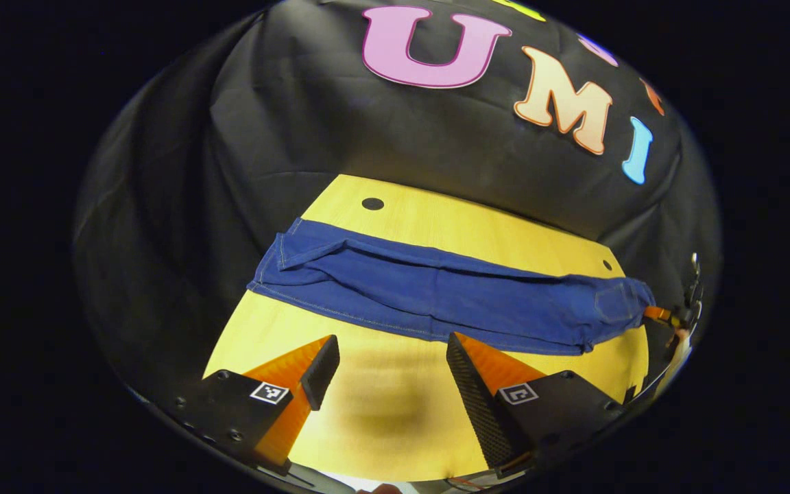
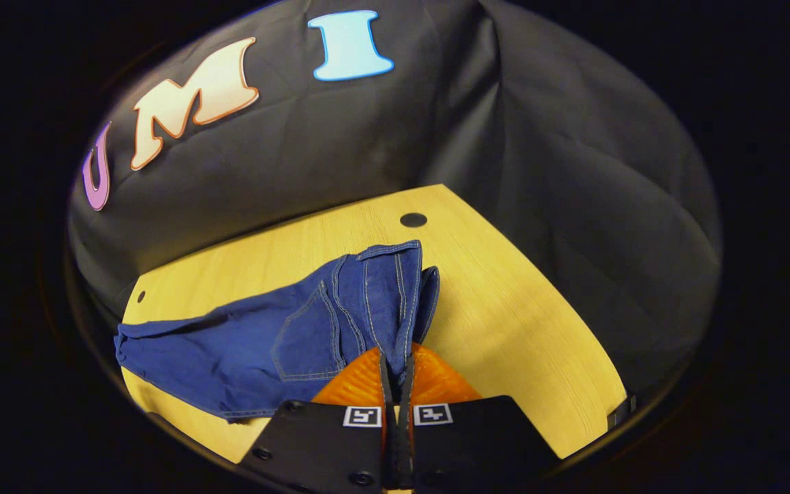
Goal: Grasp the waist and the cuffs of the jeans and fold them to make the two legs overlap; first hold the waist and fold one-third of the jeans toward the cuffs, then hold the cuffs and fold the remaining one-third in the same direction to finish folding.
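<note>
Your right hand-held gripper (image 2: 396, 374) is clamped tight — both fingers pinch the waist end of the jeans (image 2: 285, 336), denim squeezed between them with no gap showing. Your left hand-held gripper (image 1: 388, 367) hangs wide open over bare wood, holding nothing, its fingers just short of the near edge of the jeans (image 1: 436, 295). From there the jeans stretch as a long band across the yellow worktop (image 1: 436, 226), legs lying over one another — cuff end at the left, waist at the far right. A dark round hole (image 1: 372, 204) marks the worktop beyond the cuffs.
</note>
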A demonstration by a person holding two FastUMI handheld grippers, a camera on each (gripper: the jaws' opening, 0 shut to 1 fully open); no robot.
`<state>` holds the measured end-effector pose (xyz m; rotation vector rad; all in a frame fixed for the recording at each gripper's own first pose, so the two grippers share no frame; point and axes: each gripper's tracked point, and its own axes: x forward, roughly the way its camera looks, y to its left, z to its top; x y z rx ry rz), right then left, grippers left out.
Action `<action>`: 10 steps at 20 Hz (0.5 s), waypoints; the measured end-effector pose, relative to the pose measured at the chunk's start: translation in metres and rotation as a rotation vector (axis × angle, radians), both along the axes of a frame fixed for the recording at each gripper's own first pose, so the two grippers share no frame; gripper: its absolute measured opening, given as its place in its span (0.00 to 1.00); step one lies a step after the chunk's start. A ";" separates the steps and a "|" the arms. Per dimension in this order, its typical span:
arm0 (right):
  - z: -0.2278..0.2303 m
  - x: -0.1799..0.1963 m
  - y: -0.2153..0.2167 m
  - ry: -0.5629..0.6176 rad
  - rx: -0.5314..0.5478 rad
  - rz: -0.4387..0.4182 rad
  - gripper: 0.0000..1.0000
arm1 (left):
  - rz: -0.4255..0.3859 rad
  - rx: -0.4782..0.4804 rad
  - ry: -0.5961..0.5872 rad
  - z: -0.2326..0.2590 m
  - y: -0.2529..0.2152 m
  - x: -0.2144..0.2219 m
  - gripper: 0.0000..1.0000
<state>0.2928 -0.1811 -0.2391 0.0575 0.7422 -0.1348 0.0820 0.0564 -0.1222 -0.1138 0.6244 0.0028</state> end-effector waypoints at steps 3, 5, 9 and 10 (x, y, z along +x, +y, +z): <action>0.022 -0.013 -0.001 -0.061 -0.005 0.003 0.03 | -0.061 0.003 -0.005 0.002 0.007 0.011 0.96; 0.043 -0.020 0.009 -0.097 -0.005 0.023 0.03 | -0.102 0.000 -0.012 0.003 0.008 0.019 0.95; 0.060 -0.034 0.021 -0.136 -0.037 0.099 0.03 | -0.174 -0.030 -0.021 0.000 0.006 0.027 0.96; 0.058 -0.034 0.025 -0.142 -0.041 0.116 0.03 | -0.190 -0.042 -0.023 -0.001 0.006 0.028 0.96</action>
